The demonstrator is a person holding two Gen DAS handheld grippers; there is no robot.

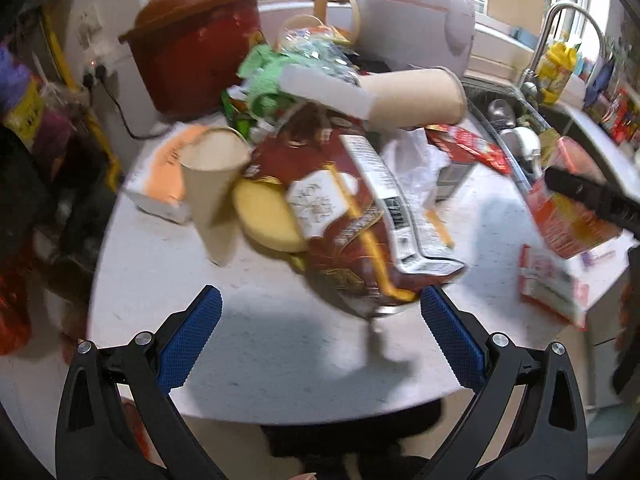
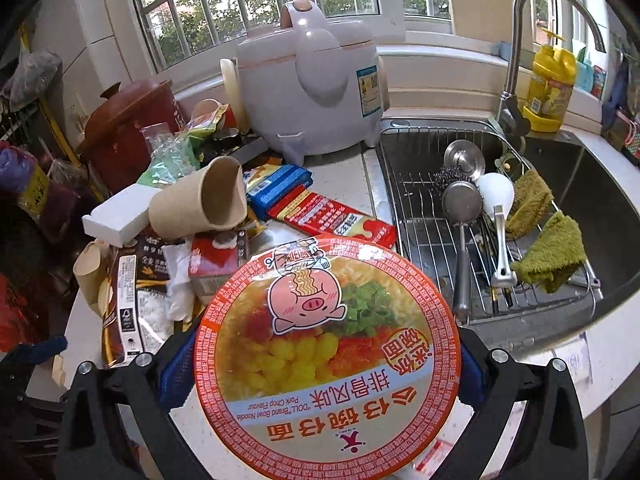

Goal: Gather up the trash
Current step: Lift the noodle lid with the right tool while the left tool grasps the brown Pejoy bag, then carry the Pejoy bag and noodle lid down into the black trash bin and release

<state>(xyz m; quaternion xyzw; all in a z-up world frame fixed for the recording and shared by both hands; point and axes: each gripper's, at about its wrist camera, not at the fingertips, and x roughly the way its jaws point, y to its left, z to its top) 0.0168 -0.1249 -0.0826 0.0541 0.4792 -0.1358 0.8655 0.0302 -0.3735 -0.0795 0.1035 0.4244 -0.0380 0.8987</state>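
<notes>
A heap of trash lies on the white counter (image 1: pixel 280 344): a dark red snack bag (image 1: pixel 344 216), two tan paper cups (image 1: pixel 212 192), a white box (image 1: pixel 324 90) and green wrappers (image 1: pixel 268 76). My left gripper (image 1: pixel 320 332) is open and empty, just in front of the red bag. My right gripper (image 2: pixel 320 364) is shut on an instant noodle bowl (image 2: pixel 324 352) with an orange rim and a pig picture, held above the counter edge. In the left wrist view the bowl (image 1: pixel 568 216) shows at the right with the right gripper on it.
A red clay pot (image 1: pixel 200 44) and a pale rice cooker (image 2: pixel 312 80) stand at the back. A steel sink (image 2: pixel 560 208) with rack, ladles and green cloths lies to the right, with a tap (image 2: pixel 532 20). Red and blue packets (image 2: pixel 332 216) lie near the sink.
</notes>
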